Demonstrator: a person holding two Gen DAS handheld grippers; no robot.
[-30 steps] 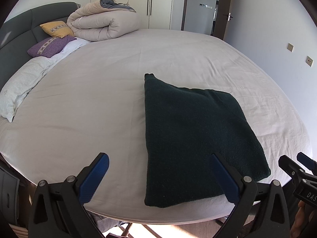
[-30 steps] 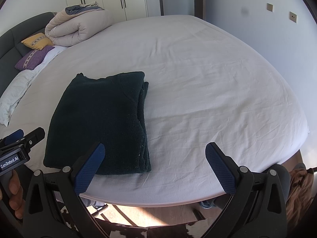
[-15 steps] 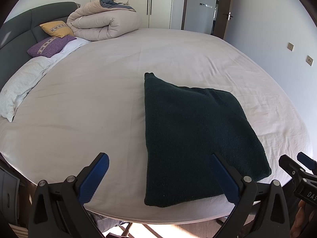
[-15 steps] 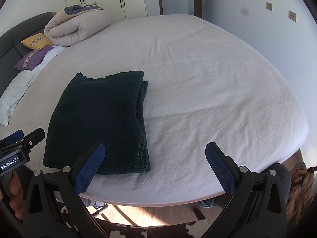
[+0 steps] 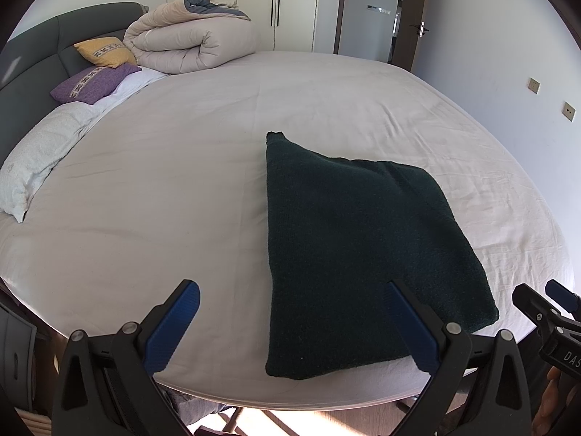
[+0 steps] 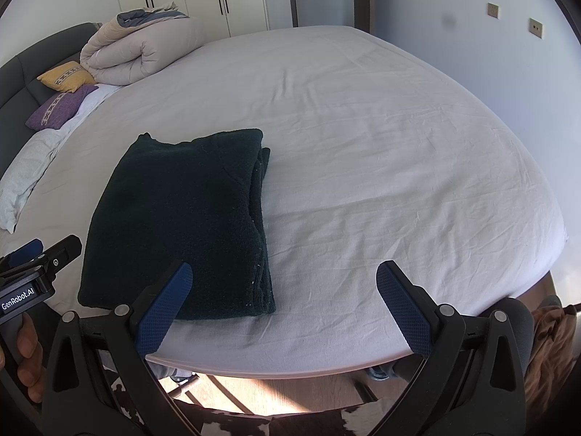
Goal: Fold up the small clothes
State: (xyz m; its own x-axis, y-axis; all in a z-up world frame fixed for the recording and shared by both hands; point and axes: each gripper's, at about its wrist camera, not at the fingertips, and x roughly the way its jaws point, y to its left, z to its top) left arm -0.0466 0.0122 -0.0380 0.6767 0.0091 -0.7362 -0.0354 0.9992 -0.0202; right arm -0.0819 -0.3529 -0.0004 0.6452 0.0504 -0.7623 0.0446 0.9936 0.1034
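Note:
A dark green knitted garment (image 5: 356, 250) lies folded into a flat rectangle near the front edge of the bed; it also shows in the right wrist view (image 6: 185, 221), with stacked layers along its right side. My left gripper (image 5: 290, 323) is open and empty, held just off the bed's front edge, its right finger over the garment's near corner. My right gripper (image 6: 283, 305) is open and empty, to the right of the garment's near edge. Each gripper shows at the edge of the other's view.
The bed's white sheet (image 6: 381, 145) spreads wide to the right and behind. A rolled duvet (image 5: 192, 47), yellow (image 5: 105, 52) and purple (image 5: 94, 81) cushions and a pillow (image 5: 32, 170) lie by the headboard. Wooden floor shows below the bed's front edge.

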